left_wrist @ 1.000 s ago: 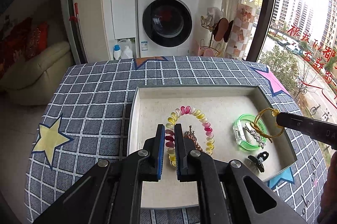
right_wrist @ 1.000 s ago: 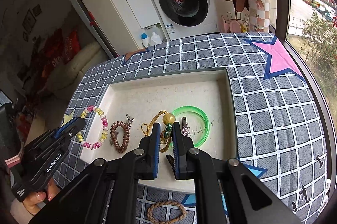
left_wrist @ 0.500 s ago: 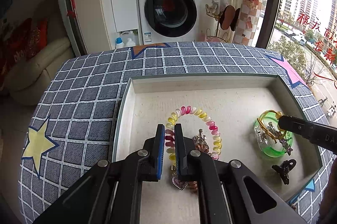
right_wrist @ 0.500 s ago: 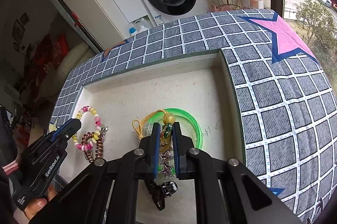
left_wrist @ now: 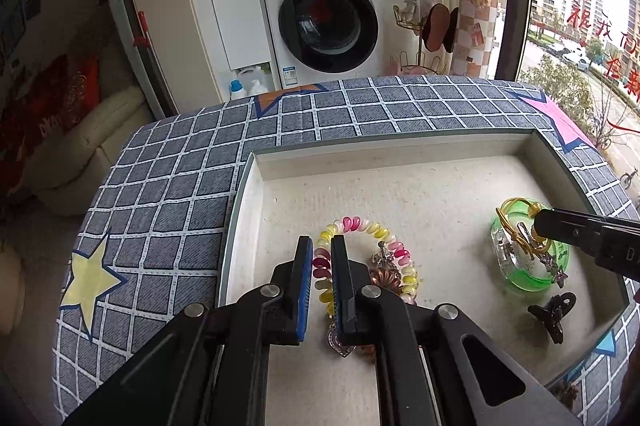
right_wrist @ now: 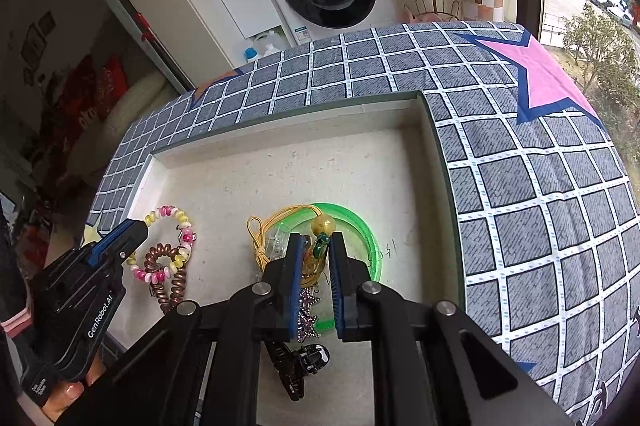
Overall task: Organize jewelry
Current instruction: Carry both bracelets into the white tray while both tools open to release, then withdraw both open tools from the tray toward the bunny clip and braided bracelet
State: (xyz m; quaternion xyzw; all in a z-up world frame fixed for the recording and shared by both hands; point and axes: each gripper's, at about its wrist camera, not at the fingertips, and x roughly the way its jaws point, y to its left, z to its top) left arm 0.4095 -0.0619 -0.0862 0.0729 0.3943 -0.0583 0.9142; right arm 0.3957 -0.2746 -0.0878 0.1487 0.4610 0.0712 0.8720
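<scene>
Daylight floods in from the window (left_wrist: 580, 26) on the right, which is overexposed and washed out, while the room at far left sinks into dim shadow. The tray (right_wrist: 280, 166) is evenly lit with soft, faint shadows. Both fisheye views stay sharp but bend straight lines strongly toward dark, vignetted corners.

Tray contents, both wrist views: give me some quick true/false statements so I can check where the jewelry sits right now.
1. The green bangle lies inside the tray. True.
2. The yellow cord with its bead lies across the green bangle. True.
3. The black hair claw sits outside the tray on the cloth. False: it lies on the tray floor, nearer the camera than the bangle.
4. The pastel spiral bracelet lies on the far side of the tray from the brown coil hair tie. False: they overlap.
5. The tablecloth is plain white. False: grey checks with stars.
</scene>
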